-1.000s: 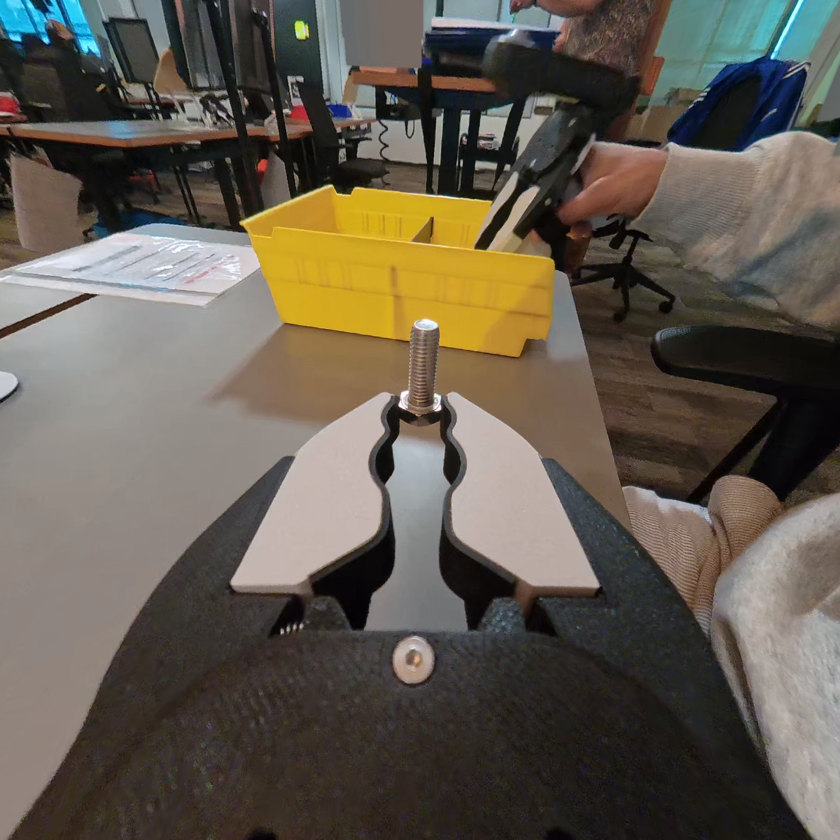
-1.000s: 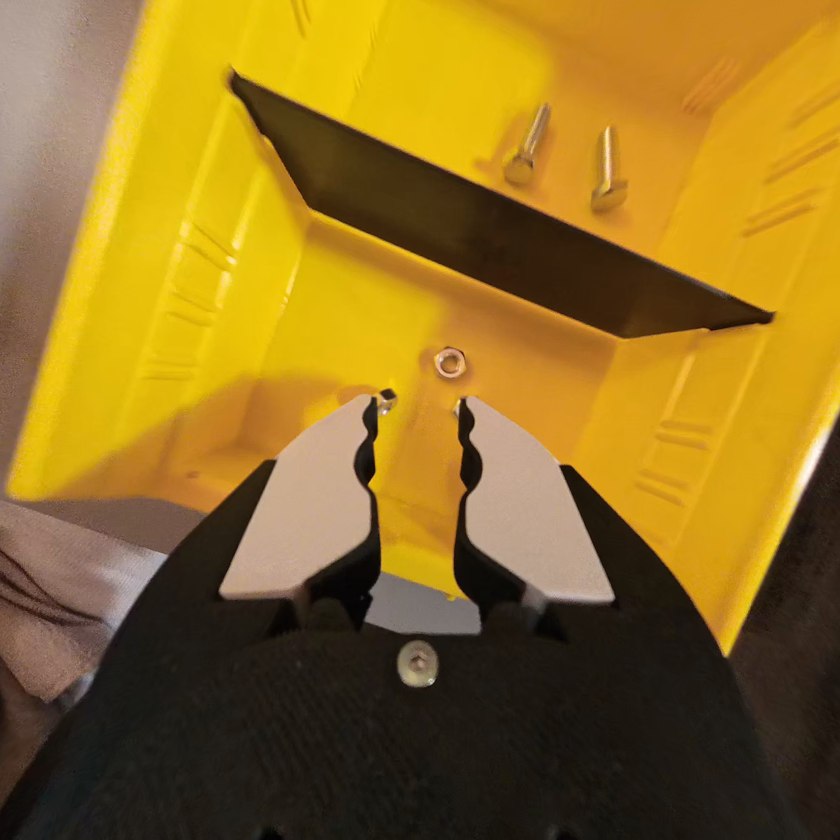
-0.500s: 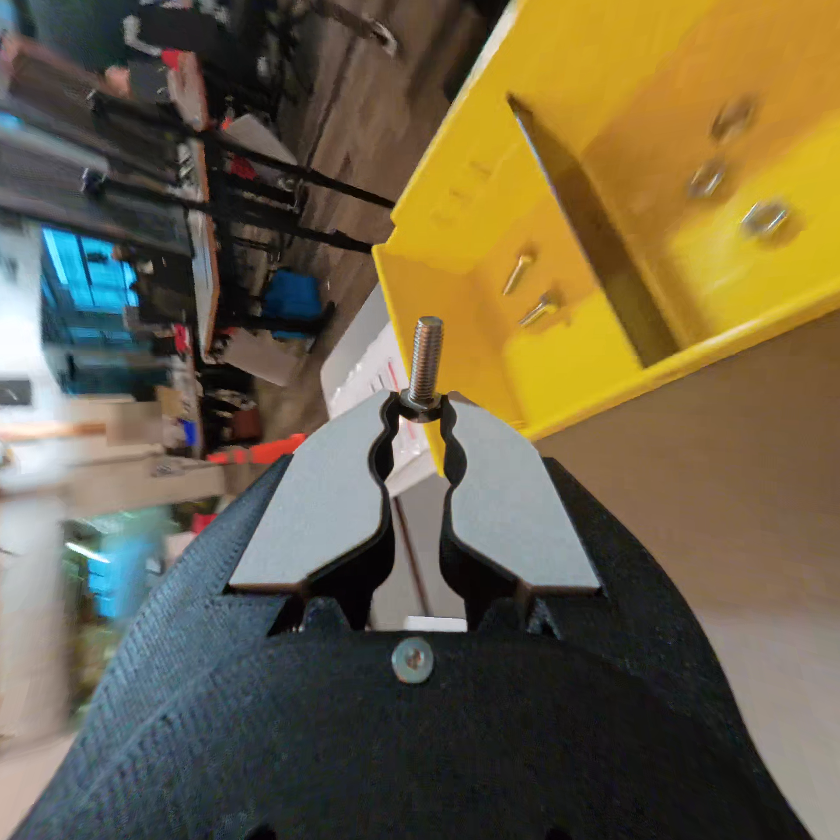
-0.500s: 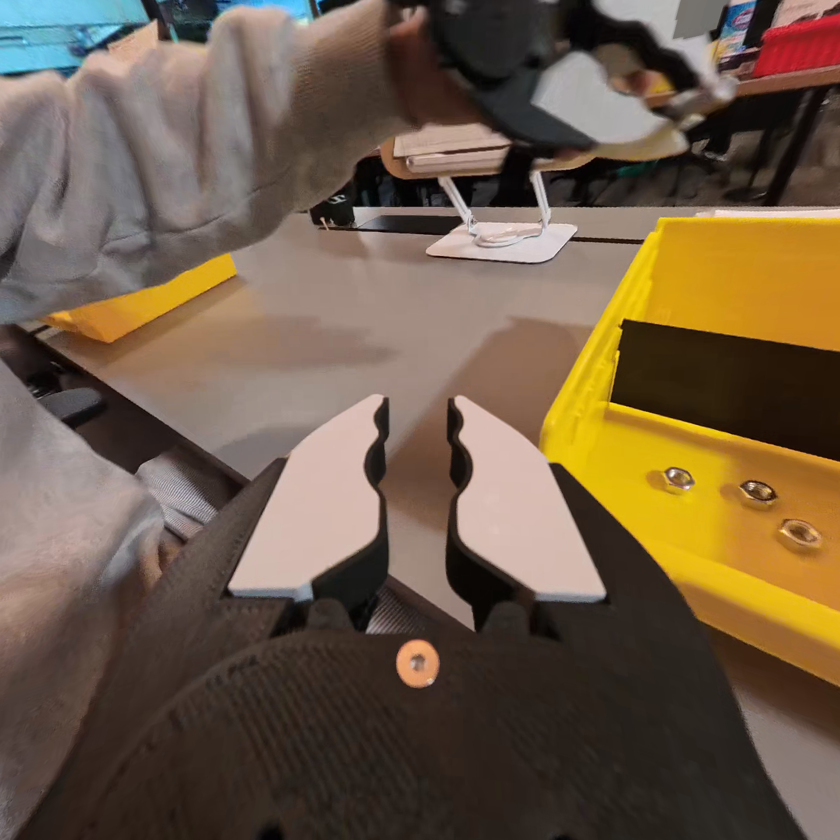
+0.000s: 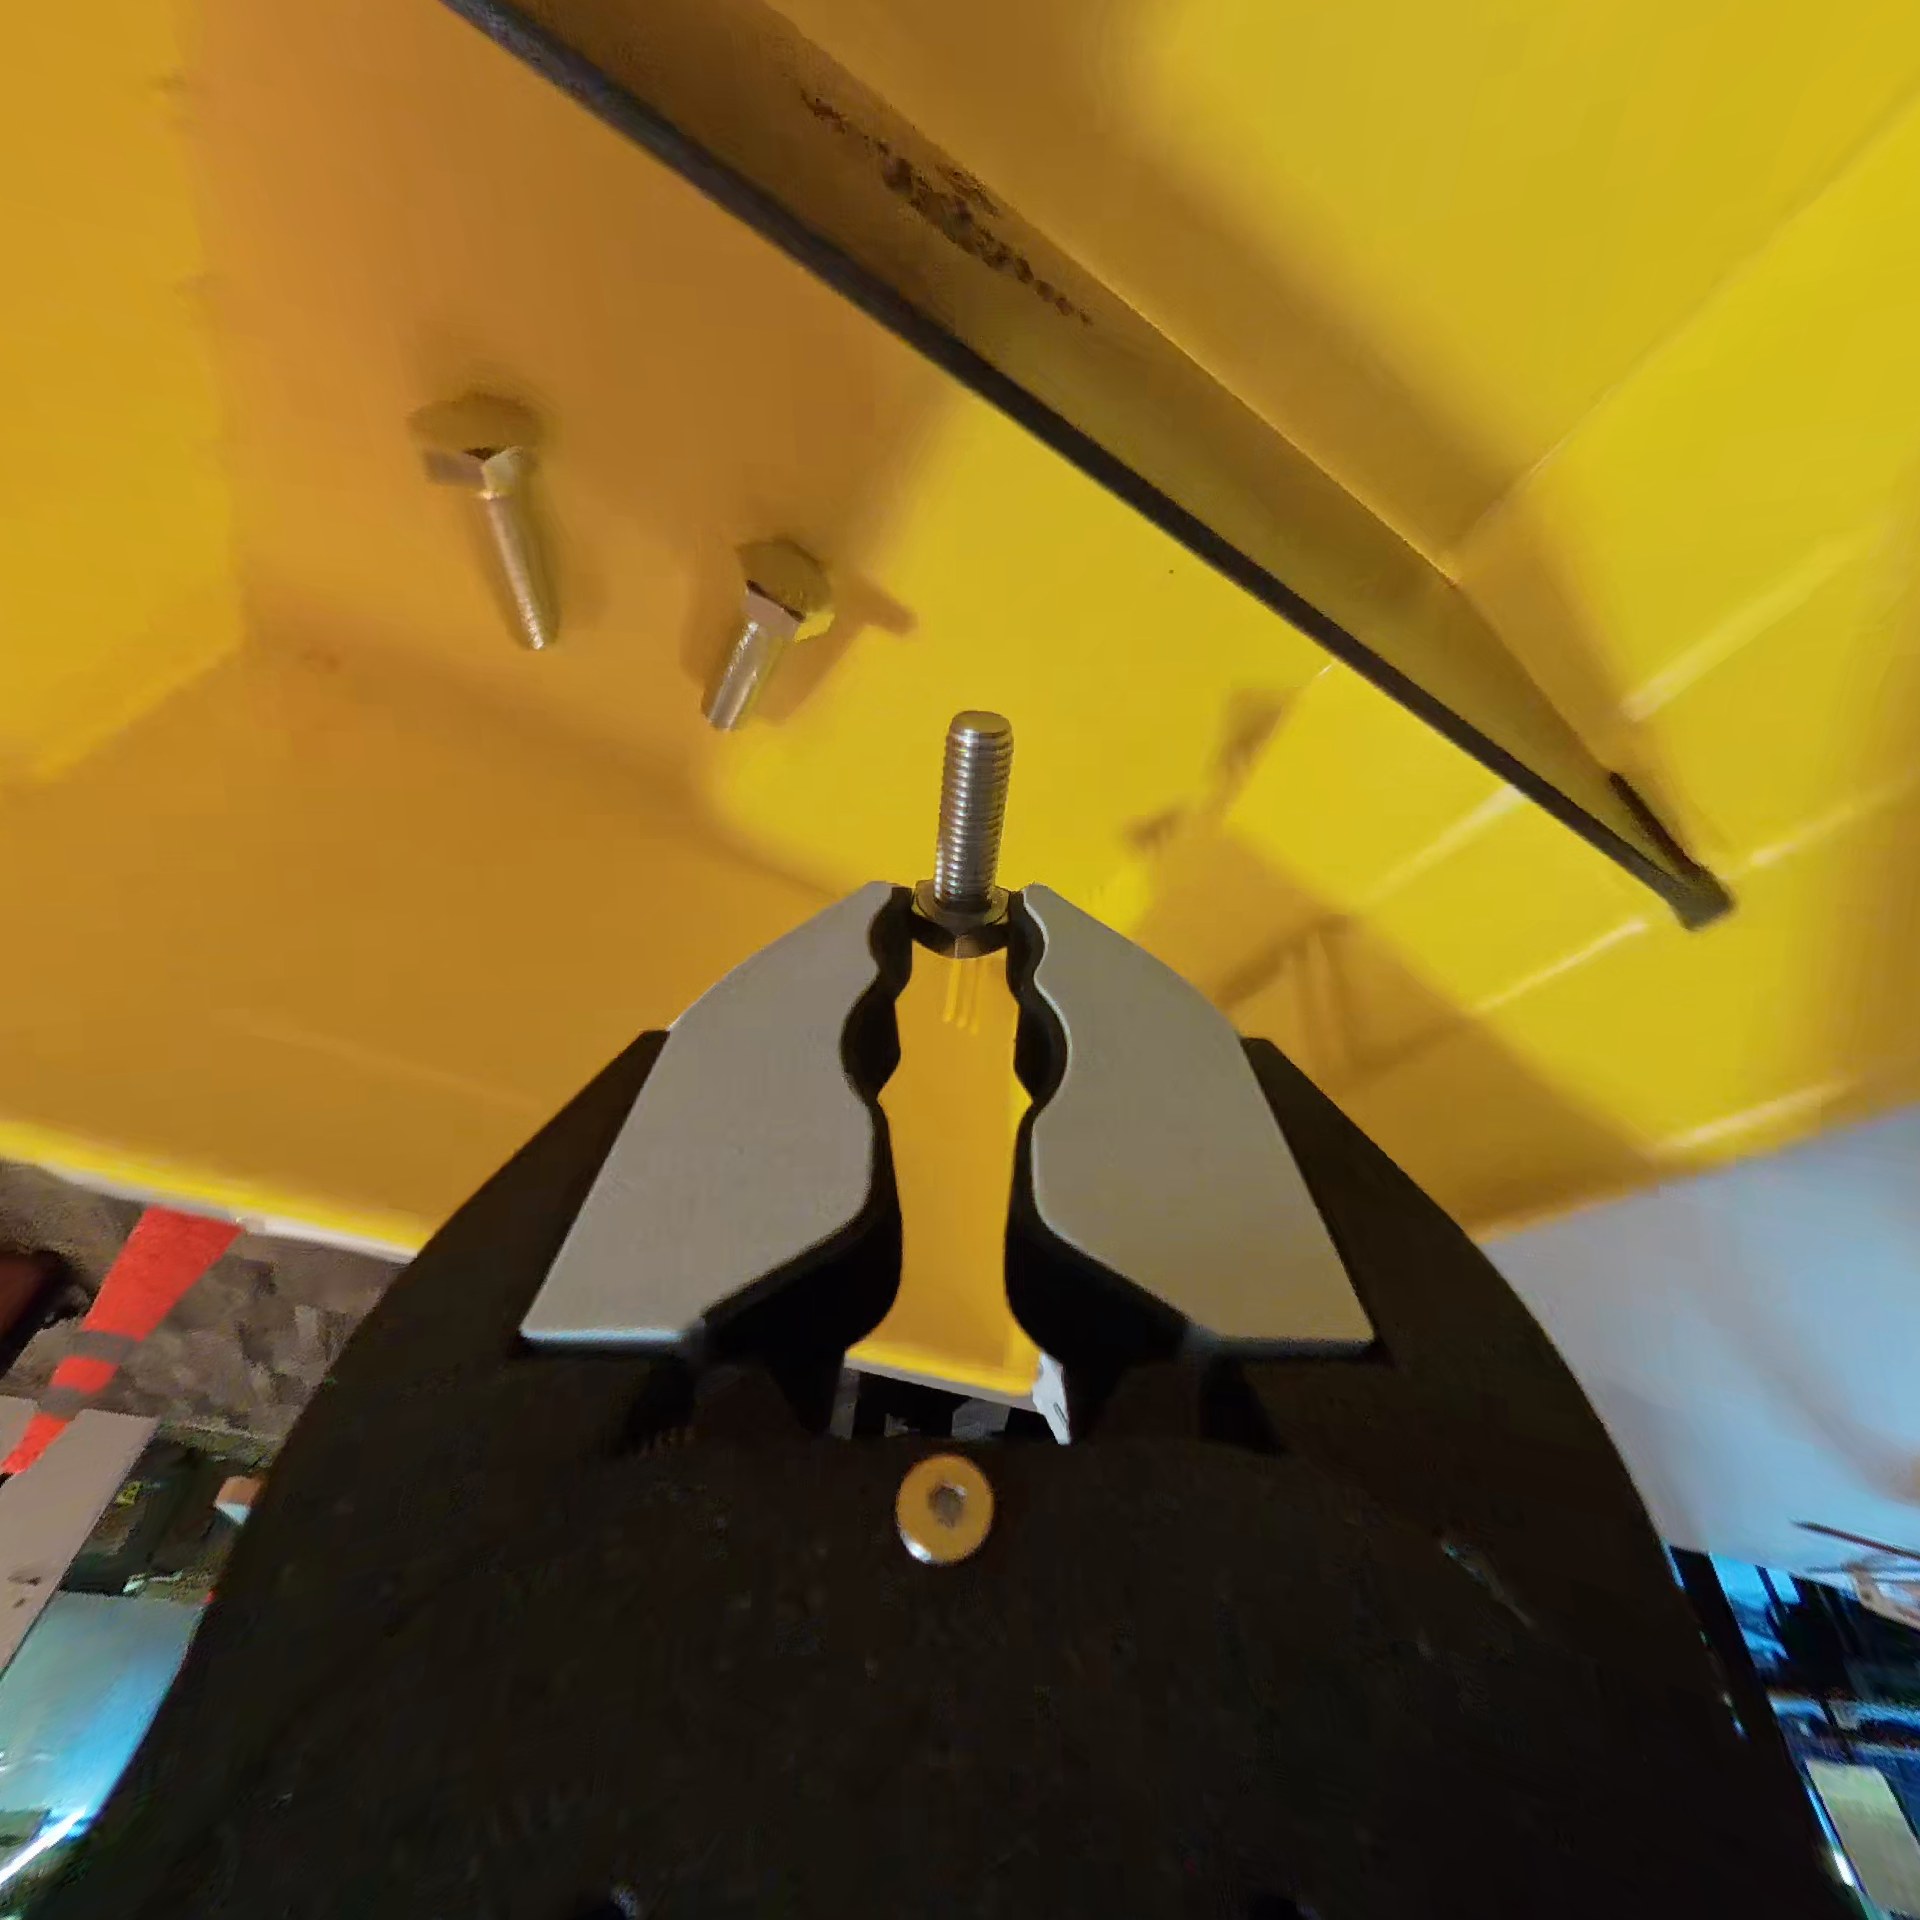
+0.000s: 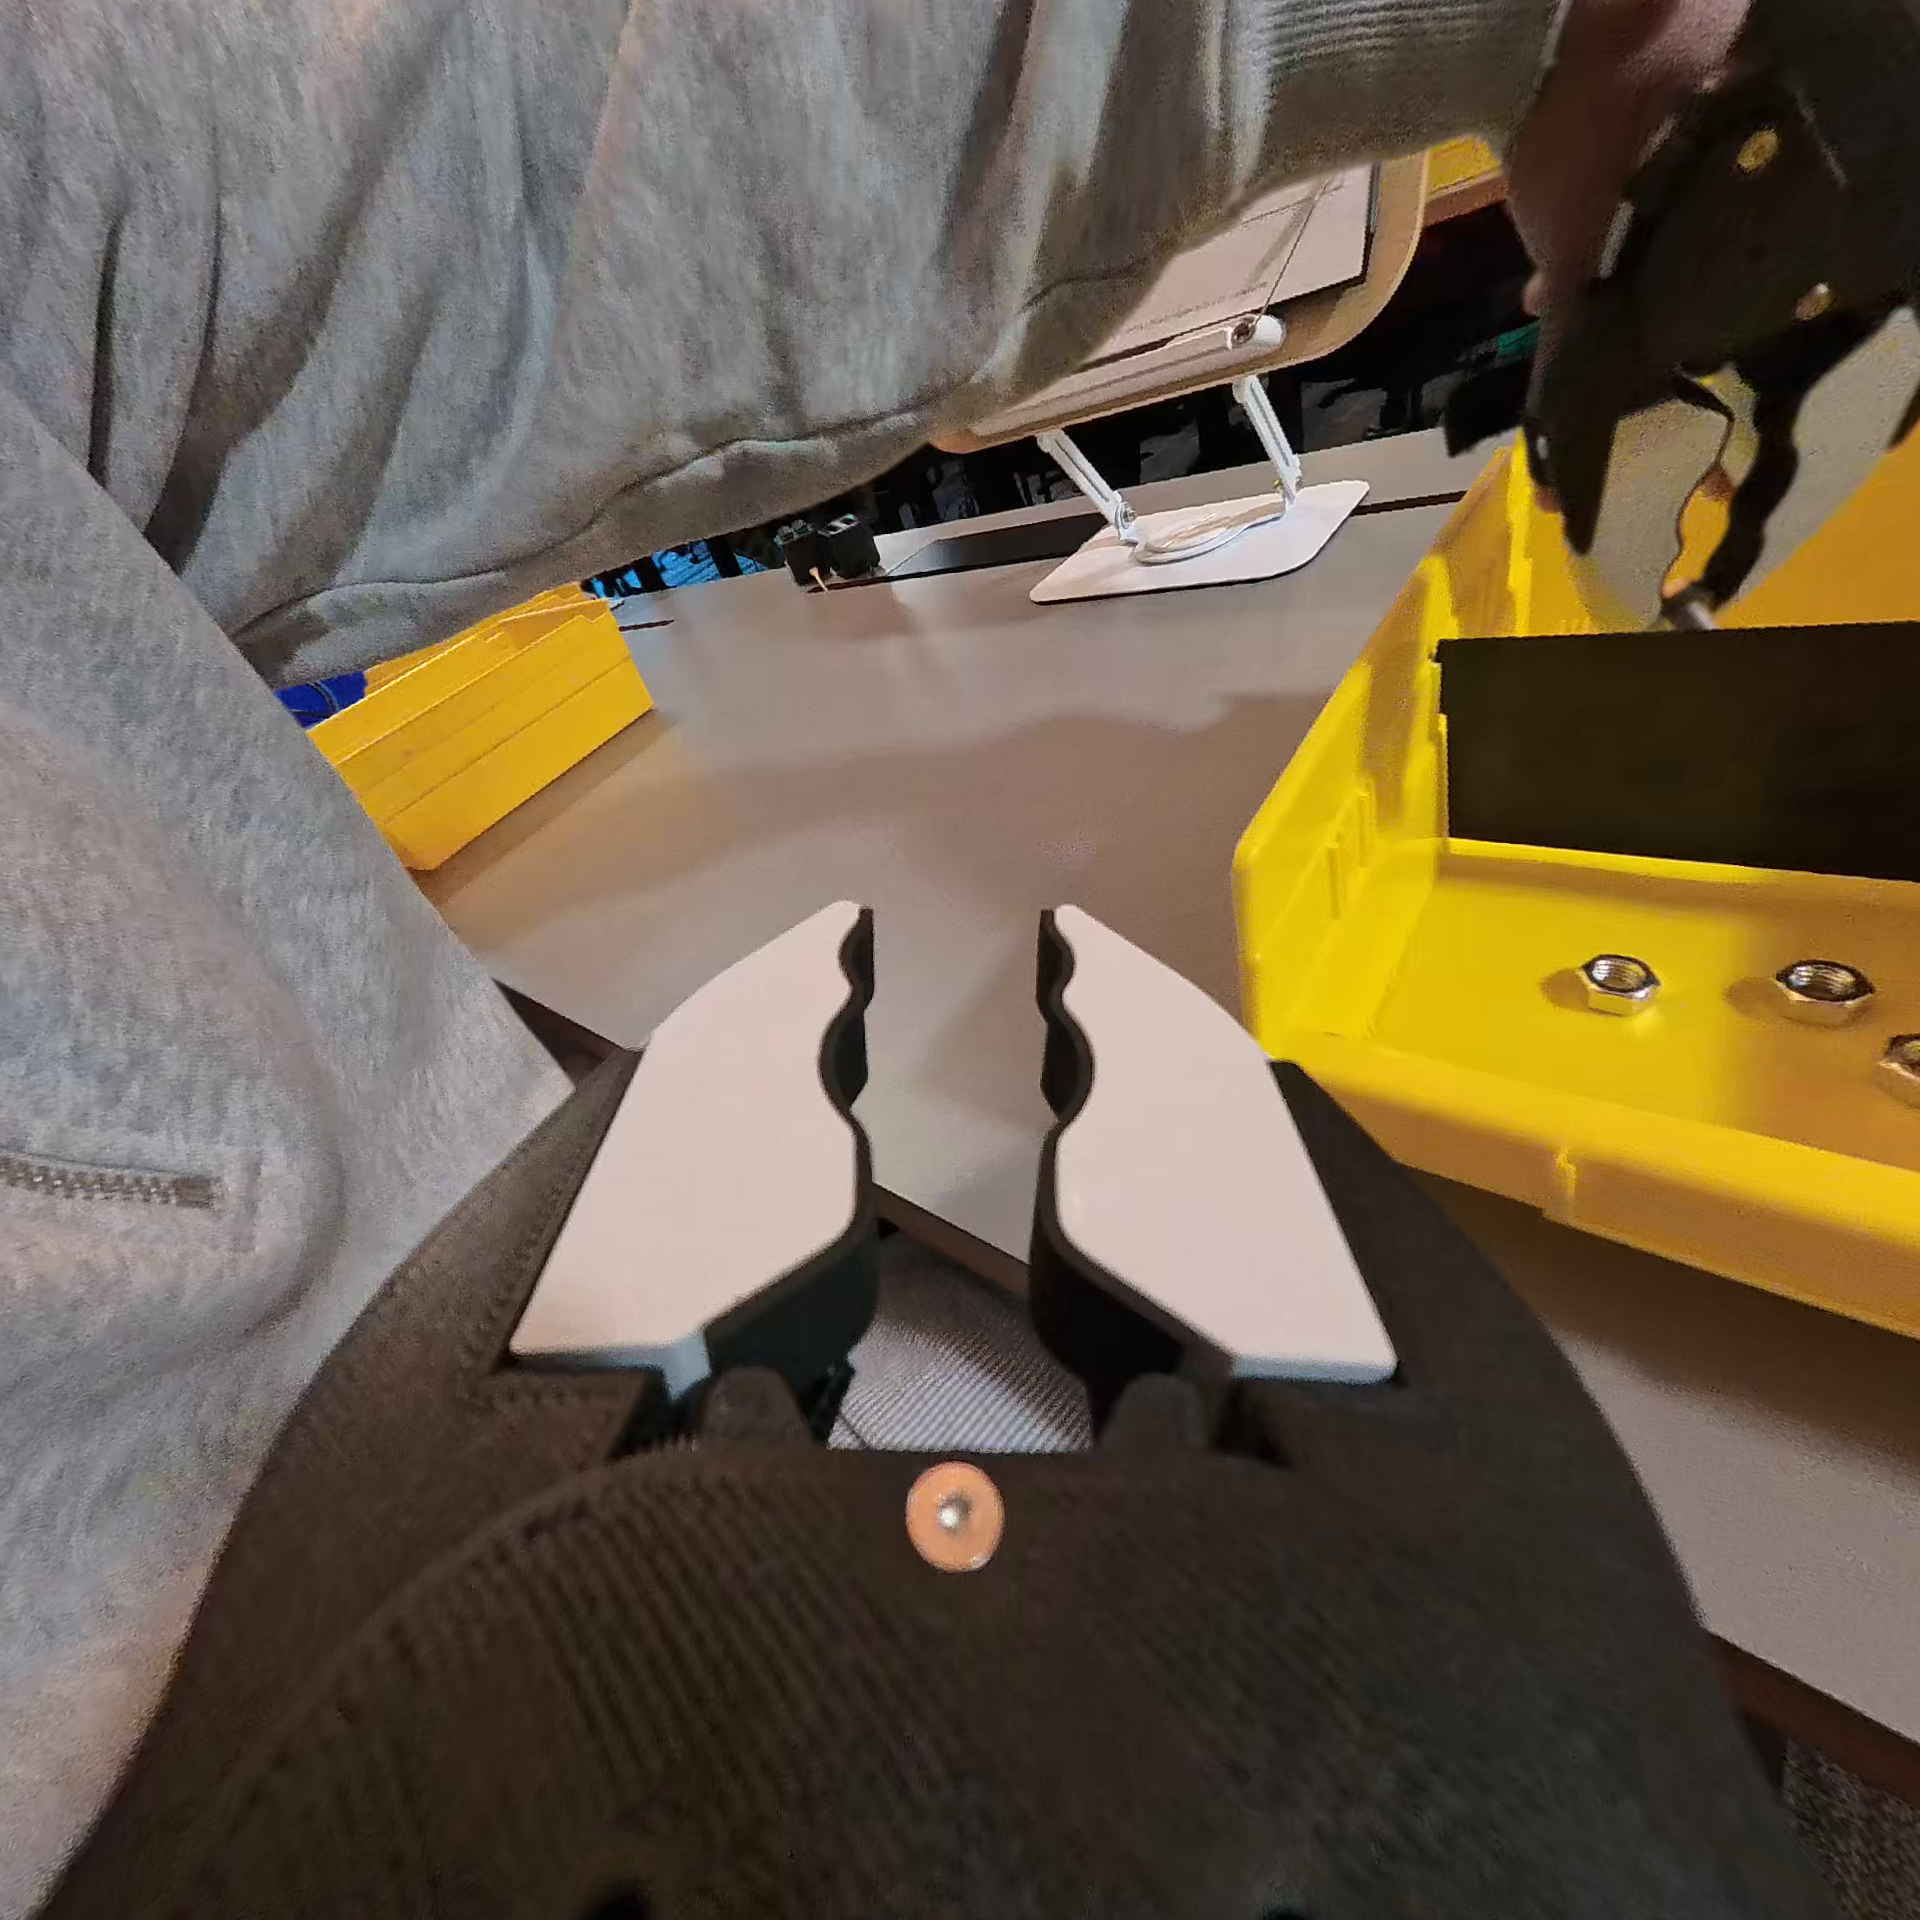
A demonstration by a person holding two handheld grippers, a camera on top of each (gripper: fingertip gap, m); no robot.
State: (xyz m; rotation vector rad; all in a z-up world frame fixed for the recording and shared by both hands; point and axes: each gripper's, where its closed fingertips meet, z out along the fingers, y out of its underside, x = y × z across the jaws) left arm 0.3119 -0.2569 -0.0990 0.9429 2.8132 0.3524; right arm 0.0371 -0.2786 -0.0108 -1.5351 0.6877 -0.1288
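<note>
left claw carries a bolt over the yellow bin, right claw empty at the table edge

in the left wrist view the left gripper (image 5: 958,914) is clamped on the head of a steel bolt (image 5: 971,810), whose threaded shank points straight up the middle of the frame, away from the camera. behind it the inside of a yellow bin (image 5: 312,883) fills the upper two thirds of the frame. two more loose bolts lie on the bin floor in the upper left: one (image 5: 497,520) further left, the other (image 5: 764,634) just up and left of the held bolt's tip, not touching it. a dark divider plate (image 5: 1143,416) runs diagonally from the top centre to the right edge, closing off that compartment. the held bolt sits on the same side of the divider as the loose bolts.

in the right wrist view the right gripper (image 6: 954,920) has its fingers apart with nothing between them; grey tabletop (image 6: 935,748) shows through the gap. it hovers at the near edge of the table, just left of the yellow bin (image 6: 1340,883), which sits at the right of the frame. three nuts (image 6: 1616,979) lie in the bin's near compartment, in front of the dark divider (image 6: 1683,748). at the upper right, the other gripper reaches down beyond the divider. a grey sleeve (image 6: 623,260) spans the top of the frame. a second yellow bin (image 6: 488,717) sits at middle left, and a white stand (image 6: 1195,530) at the upper centre.
</note>
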